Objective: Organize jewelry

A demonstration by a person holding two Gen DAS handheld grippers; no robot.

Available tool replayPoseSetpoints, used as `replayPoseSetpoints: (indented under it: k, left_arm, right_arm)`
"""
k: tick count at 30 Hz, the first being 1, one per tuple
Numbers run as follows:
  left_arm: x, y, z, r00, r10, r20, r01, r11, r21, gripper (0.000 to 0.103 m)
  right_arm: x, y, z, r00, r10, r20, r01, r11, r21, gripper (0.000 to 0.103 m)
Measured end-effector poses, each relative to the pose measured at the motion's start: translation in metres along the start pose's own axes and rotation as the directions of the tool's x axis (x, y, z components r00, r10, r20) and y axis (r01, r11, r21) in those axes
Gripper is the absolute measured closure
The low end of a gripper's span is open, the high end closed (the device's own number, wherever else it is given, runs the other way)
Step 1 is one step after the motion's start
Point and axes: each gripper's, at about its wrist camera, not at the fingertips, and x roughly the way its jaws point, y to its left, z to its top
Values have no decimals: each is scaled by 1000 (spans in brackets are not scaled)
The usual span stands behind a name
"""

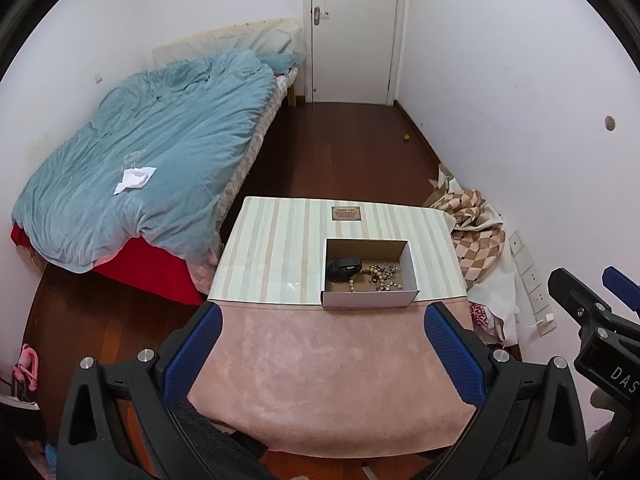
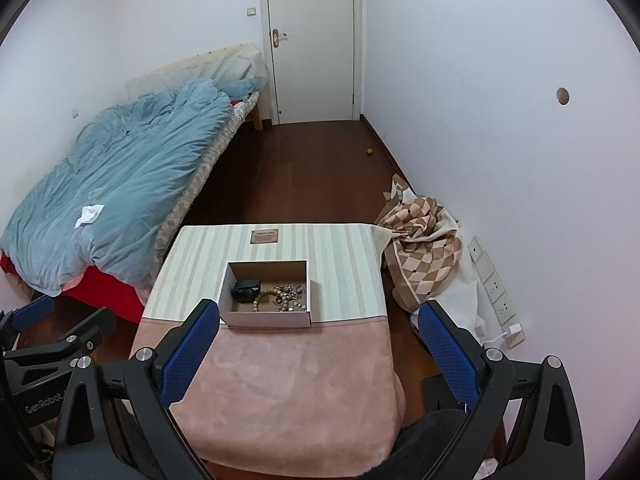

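Observation:
A white cardboard box [image 1: 368, 300] [image 2: 268, 318] stands on the striped part of the table. Inside lie a black watch [image 1: 343, 269] [image 2: 245, 290], a beaded bracelet [image 1: 360, 278] [image 2: 266, 298] and a tangle of silver jewelry [image 1: 386, 276] [image 2: 294, 296]. My left gripper [image 1: 320, 350] is open and empty, held above the pink cloth [image 1: 320, 368] in front of the box. My right gripper [image 2: 318, 352] is open and empty, above the same cloth [image 2: 296, 380], to the right of the left one.
A small brown card [image 1: 347, 213] [image 2: 265, 236] lies on the striped cover behind the box. A bed with a blue duvet [image 1: 152, 152] stands left. A checkered blanket [image 2: 424, 256] and a wall power strip [image 2: 496, 292] are right. A white door [image 1: 352, 28] is at the back.

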Motion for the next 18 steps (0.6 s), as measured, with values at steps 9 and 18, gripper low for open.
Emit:
replayPoseSetpoints:
  k: [9,18]
  left_arm:
    - [45,-5,35,998,43,-43,-43,999,12,0]
    - [94,-7,69,987,39,-158,-36,999,21,0]
  right_arm:
    - [55,2,31,999,0,-54,0,1000,-10,2]
    - [116,3,55,983,-5,-181,0,1000,-26,2]
